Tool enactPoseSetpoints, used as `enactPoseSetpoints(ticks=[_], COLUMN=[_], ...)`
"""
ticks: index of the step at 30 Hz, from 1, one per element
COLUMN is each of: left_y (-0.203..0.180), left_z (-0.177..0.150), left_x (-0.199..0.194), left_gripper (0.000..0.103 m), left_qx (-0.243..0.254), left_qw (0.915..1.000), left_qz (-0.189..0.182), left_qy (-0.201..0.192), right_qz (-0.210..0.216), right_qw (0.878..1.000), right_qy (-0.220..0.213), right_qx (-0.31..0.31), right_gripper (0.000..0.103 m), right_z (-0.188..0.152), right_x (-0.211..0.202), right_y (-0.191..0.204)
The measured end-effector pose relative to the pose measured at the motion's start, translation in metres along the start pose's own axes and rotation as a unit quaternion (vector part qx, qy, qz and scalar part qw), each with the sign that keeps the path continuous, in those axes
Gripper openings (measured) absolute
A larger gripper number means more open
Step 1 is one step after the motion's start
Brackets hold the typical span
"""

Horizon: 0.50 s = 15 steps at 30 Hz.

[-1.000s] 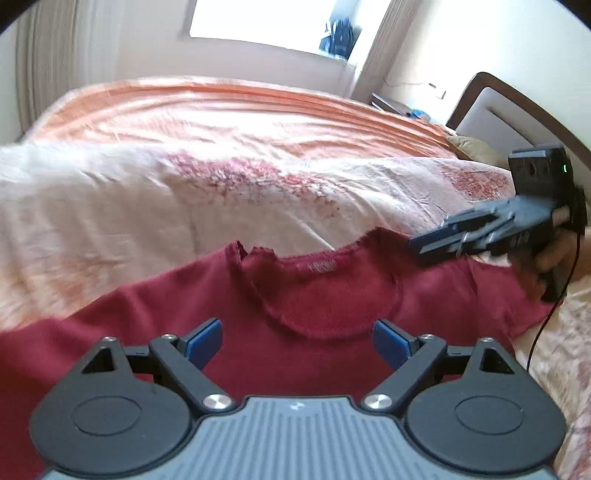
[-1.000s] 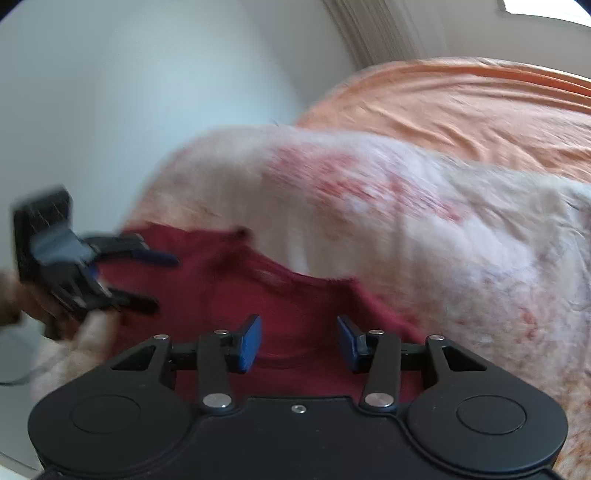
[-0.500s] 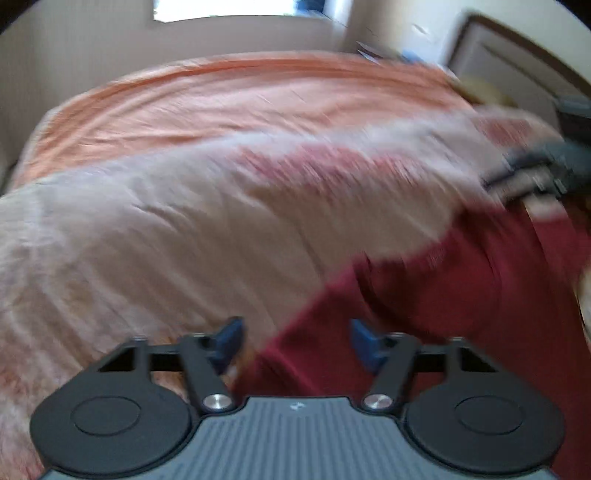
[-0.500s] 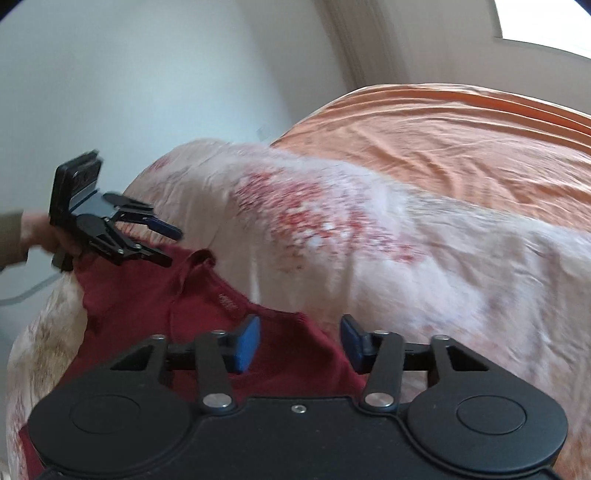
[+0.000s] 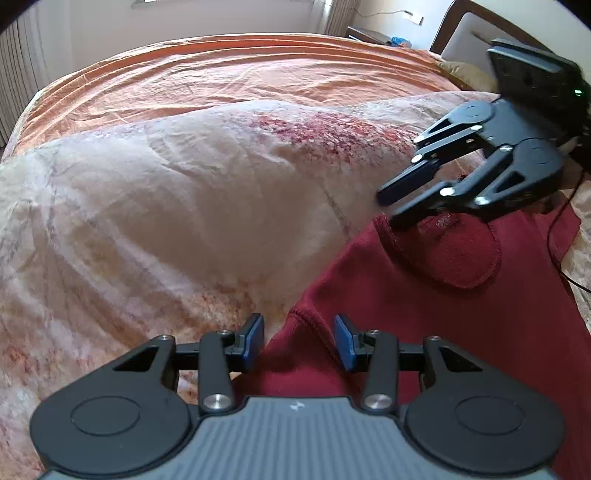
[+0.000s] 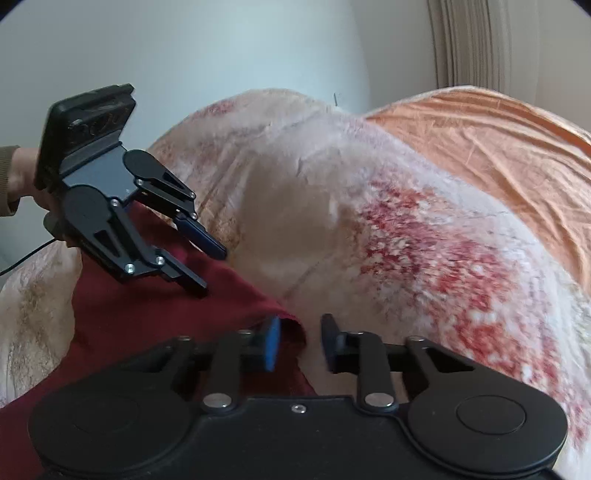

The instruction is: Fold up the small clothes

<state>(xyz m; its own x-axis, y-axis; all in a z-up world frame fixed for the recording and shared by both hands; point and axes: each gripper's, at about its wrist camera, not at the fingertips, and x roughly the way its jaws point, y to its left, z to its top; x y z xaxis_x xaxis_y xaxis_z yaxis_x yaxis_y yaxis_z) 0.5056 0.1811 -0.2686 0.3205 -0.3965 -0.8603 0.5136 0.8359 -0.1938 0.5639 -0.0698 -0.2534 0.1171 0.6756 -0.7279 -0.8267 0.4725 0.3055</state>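
Note:
A dark red knit top [image 5: 436,295] lies flat on the pale flowered bedspread [image 5: 177,206], neckline toward the far side. My left gripper [image 5: 299,341] points down at its left shoulder edge. Its jaws are closing, with a ridge of red fabric between the blue pads, which still stand apart. In the left wrist view my right gripper [image 5: 389,208] hovers at the collar's left end. Its own view shows the right gripper [image 6: 301,341] closing, with a corner of the red top [image 6: 155,325] just inside its left pad. My left gripper [image 6: 208,271] shows there at the left, in a hand.
An orange sheet [image 5: 258,74] covers the far half of the bed. A headboard [image 5: 469,33] and a pillow stand at the upper right, a bedside table behind them. A black cable [image 5: 557,254] trails across the top's right sleeve. A plain wall [image 6: 221,51] lies beyond the bed's end.
My left gripper slid from over the neckline to the shoulder edge and its jaws narrowed. My right gripper swung along the top's far edge toward the collar and its jaws narrowed too.

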Motion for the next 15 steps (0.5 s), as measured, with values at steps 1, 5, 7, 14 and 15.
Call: enactPoseSetpoints(ticks=[1, 5, 7, 14, 15], left_y=[0.000, -0.003, -0.002, -0.013, -0.019], left_z=[-0.002, -0.008, -0.010, -0.009, -0.008], left_x=[0.001, 0.000, -0.004, -0.005, -0.011], left_gripper=[0.039, 0.017, 0.008, 0.027, 0.046], left_qx=[0.002, 0.025, 0.028, -0.001, 0.005], left_qw=[1.0000, 0.9996, 0.9988, 0.9974, 0.9965], left_qz=[0.000, 0.013, 0.034, 0.055, 0.058], left_qy=[-0.001, -0.008, -0.022, -0.046, -0.059], right_qz=[0.007, -0.027, -0.040, -0.048, -0.054], right_qw=[1.000, 0.996, 0.998, 0.998, 0.996], right_qy=[0.004, 0.032, -0.024, -0.046, -0.062], right_qx=[-0.004, -0.074, -0.037, 0.013, 0.022], right_gripper=[0.021, 0.003, 0.000, 0.020, 0.032], right_z=[0.001, 0.005, 0.014, 0.007, 0.001], right_x=[0.004, 0.024, 0.016, -0.013, -0.032], right_y=[0.002, 0.020, 0.014, -0.007, -0.014])
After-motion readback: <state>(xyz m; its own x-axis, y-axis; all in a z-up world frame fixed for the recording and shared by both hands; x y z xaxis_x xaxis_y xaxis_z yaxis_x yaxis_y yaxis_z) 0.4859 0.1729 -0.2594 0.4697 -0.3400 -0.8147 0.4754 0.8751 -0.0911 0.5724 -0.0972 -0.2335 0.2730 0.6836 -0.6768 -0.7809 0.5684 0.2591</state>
